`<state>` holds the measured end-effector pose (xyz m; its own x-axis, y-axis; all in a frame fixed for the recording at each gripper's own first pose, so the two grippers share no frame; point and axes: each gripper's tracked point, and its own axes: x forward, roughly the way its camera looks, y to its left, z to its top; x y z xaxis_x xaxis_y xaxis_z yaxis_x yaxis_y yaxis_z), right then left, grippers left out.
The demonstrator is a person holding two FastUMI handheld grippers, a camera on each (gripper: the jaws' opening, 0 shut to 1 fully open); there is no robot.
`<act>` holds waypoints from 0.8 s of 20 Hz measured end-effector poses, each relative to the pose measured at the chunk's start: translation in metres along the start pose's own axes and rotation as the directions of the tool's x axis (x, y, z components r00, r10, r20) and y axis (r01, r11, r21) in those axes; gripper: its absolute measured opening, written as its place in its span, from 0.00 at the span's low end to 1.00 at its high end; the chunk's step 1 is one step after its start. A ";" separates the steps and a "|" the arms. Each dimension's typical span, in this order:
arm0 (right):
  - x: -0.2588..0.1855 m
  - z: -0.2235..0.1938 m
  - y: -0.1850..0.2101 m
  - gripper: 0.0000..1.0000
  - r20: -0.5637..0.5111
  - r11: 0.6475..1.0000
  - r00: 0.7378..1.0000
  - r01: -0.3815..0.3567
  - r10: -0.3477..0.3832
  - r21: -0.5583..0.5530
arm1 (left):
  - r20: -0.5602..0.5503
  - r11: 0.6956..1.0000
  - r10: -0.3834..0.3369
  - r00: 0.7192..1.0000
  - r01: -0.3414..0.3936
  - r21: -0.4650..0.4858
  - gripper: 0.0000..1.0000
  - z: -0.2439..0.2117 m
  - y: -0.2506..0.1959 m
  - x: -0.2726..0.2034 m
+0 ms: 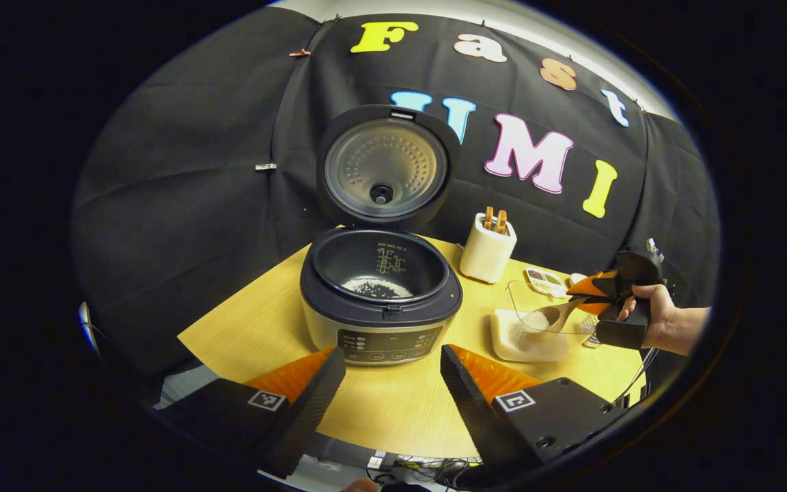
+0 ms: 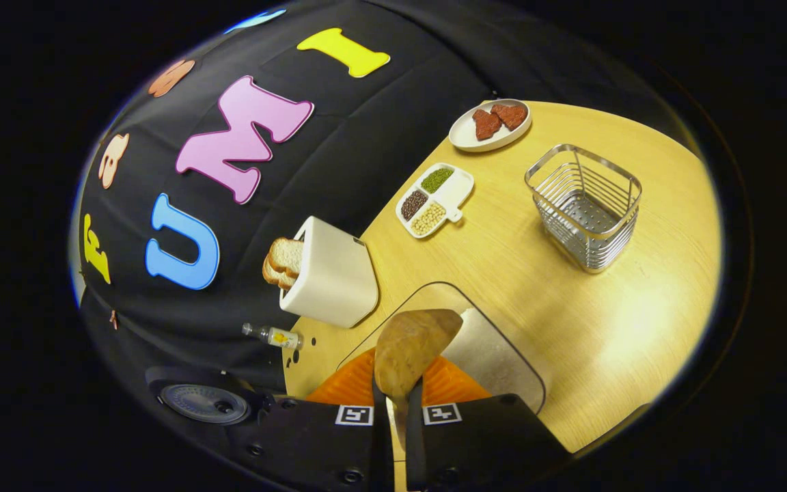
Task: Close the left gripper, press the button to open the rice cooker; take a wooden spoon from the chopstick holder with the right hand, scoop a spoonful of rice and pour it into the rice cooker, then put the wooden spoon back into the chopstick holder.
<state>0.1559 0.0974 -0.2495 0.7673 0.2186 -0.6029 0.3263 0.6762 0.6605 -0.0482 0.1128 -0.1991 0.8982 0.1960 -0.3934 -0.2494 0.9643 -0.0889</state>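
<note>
Left gripper view: we see rice cooker [image 1: 380,301] on table [image 1: 250,328], lid up, some rice in pot; left gripper [image 1: 393,383] fingers spread apart, holding nothing. Right gripper [image 1: 581,290] clamps wooden spoon [image 1: 552,317], bowl dipped in rice container [image 1: 527,335]. Right gripper view: fingers closed on spoon handle.

You've got a white toaster [image 2: 332,277] with two bread slices [image 2: 283,262] in its slots at the back of the wooden tabletop [image 2: 571,321]. Near it sits a white three-section dish [image 2: 434,199] holding green, dark and pale grains. Beyond that you see a white plate [image 2: 490,126] with two reddish-brown pieces. A wire metal basket [image 2: 585,205] stands upright, well apart from the toaster. A small bottle [image 2: 274,335] lies near the toaster's base.
</note>
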 end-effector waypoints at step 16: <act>-0.031 0.023 0.002 0.12 0.049 0.988 0.999 -0.025 0.018 0.154 | 0.023 0.998 -0.051 0.998 0.050 0.033 0.95 0.002 -0.003 -0.001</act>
<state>0.1452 0.0761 -0.2189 0.7991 0.1961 -0.5683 0.3880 0.5537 0.7368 -0.0475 0.1102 -0.1968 0.9176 0.1509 -0.3677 -0.1923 0.9782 -0.0785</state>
